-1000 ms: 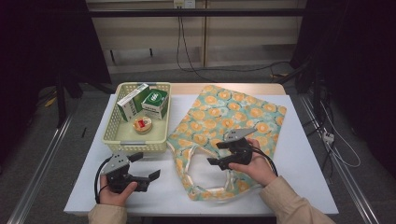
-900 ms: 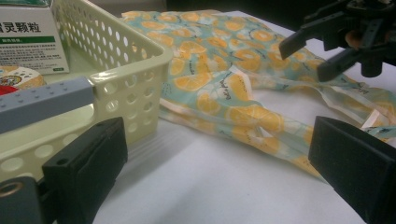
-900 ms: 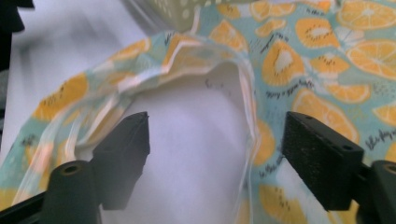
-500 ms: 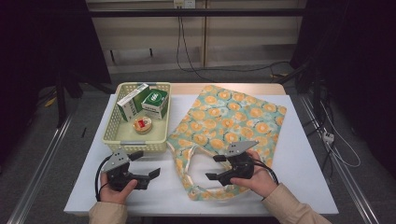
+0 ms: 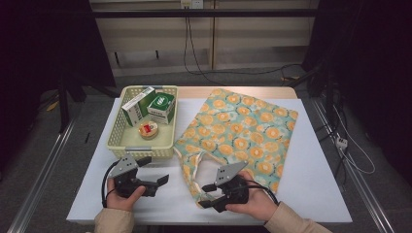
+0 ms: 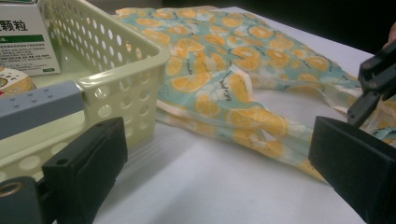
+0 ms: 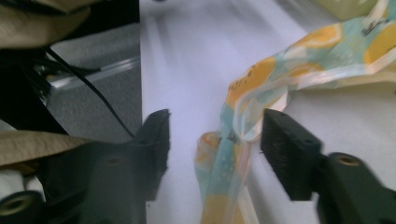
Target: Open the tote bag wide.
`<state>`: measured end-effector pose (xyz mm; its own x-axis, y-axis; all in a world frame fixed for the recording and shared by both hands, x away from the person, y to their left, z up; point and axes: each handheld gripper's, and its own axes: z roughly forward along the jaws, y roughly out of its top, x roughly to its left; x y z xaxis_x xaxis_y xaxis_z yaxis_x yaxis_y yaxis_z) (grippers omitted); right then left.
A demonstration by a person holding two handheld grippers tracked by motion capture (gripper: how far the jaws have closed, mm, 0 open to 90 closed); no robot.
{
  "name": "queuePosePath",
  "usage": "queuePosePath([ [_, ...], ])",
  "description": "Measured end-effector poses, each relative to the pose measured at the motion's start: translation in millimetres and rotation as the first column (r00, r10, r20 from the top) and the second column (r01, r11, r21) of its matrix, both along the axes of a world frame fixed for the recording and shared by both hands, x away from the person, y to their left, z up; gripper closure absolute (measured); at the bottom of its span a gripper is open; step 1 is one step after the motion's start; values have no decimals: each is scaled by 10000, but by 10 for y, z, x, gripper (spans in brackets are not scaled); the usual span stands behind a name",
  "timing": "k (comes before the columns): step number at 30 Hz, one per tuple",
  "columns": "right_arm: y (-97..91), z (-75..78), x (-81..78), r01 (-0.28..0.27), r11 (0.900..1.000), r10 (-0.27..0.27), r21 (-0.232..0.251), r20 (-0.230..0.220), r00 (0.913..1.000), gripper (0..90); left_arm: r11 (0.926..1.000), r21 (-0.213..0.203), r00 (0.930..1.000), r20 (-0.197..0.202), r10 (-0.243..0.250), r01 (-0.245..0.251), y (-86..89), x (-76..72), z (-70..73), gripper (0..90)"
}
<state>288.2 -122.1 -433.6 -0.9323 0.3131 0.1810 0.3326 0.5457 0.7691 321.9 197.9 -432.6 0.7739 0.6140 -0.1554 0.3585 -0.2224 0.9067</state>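
The orange-print tote bag (image 5: pixel 238 136) lies flat on the white table (image 5: pixel 316 184), filling the centre of the high view, its mouth and looped handles toward the lower edge of the frame. One handle strap (image 7: pixel 233 140) runs up between the jaws of the right gripper (image 5: pixel 208 195), at the lower centre of the high view. In the right gripper view those jaws have just been closing, with the strap between them, but a gap shows on both sides of the fabric, so the pads do not yet press on it. The grasp seems about to be made rather than made.

The left gripper (image 5: pixel 154 171), at the lower left of the high view, is spread wide and holds nothing, resting on the table just below the cream basket (image 5: pixel 141 149).

That basket, upper left of the bag, holds two green-and-white boxes (image 5: pixel 150 106) and a small round tin (image 5: pixel 148 129). Judging by this, the work is at its start: the bag is unopened, nothing is packed, and clamping the handle, opening the mouth and moving the items are all still ahead.
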Motion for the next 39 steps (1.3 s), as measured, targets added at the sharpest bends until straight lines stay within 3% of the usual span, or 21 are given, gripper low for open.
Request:
queuePosePath([
  [1, 0, 0, 0, 0, 10000, 0, 0, 0, 10000, 626, 10000, 43, 10000, 50, -24, 24, 6, 2, 3, 43],
  [2, -25, -10, 41, -7, 10000, 8, 17, -109, 9999, 792, 10000, 2, 10000, 39, 11, -12, 5, -1, 4, 43],
  [3, -54, -7, 72, 92, 9999, -91, 102, -145, 9999, 844, 10000, -52, 10000, 27, 40, -40, 3, -4, 4, 43],
  [5, -92, 5, 104, 172, 9997, -169, 167, -179, 9997, 878, 10000, -28, 10000, 42, 21, -21, 4, -6, 5, 43],
  [8, -294, 108, 241, 742, 9949, -725, 688, -269, 9970, 891, 10000, -57, 10000, 42, 48, -48, 7, -9, 4, 43],
  [11, -391, 174, 306, 1022, 9906, -1010, 911, -173, 9947, 892, 10000, -56, 10000, 12, 73, -73, 16, -11, 4, 43],
  [13, -552, 273, 446, 1569, 9802, -1574, 1210, -52, 9875, 891, 9999, -46, 10000, 22, 94, -94, 25, -11, 5, 43],
  [15, -591, 291, 492, 1717, 9763, -1720, 1316, -91, 9851, 891, 10000, -19, 9999, 63, 85, -85, 28, -16, 7, 43],
  [17, -656, 310, 584, 2003, 9713, -2009, 1284, -84, 9796, 891, 10000, -11, 10000, 41, 89, -89, 26, -24, 7, 43],
  [21, -755, 306, 790, 2447, 9664, -2453, 783, -18, 9694, 890, 9999, -67, 9999, 37, 120, -120, 37, -30, 8, 43],
  [24, -849, 304, 951, 2842, 9580, -2848, 380, 100, 9585, 890, 9998, -114, 9999, 28, 162, -161, 60, -36, 11, 43],
  [26, -930, 304, 1055, 3096, 9500, -3101, 407, 61, 9507, 890, 9998, -111, 9998, 66, 180, -179, 73, -38, 16, 43],
  [29, -1053, 301, 1200, 3605, 9317, -3607, 445, -41, 9327, 890, 9998, -117, 9998, 57, 176, -176, 74, -41, 18, 43],
  [32, -1142, 286, 1333, 3932, 9193, -3933, 146, 48, 9194, 888, 9997, -173, 9999, 14, 168, -168, 63, -39, 12, 43],
  [35, -1207, 238, 1448, 4169, 9088, -4169, -186, 33, 9089, 886, 9998, -143, 9999, 27, 148, -148, 68, -39, 13, 43],
  [39, -1280, 133, 1571, 4561, 8897, -4564, -217, -179, 8896, 879, 9998, -106, 9999, 29, 146, -145, 79, -36, 12, 43],
])
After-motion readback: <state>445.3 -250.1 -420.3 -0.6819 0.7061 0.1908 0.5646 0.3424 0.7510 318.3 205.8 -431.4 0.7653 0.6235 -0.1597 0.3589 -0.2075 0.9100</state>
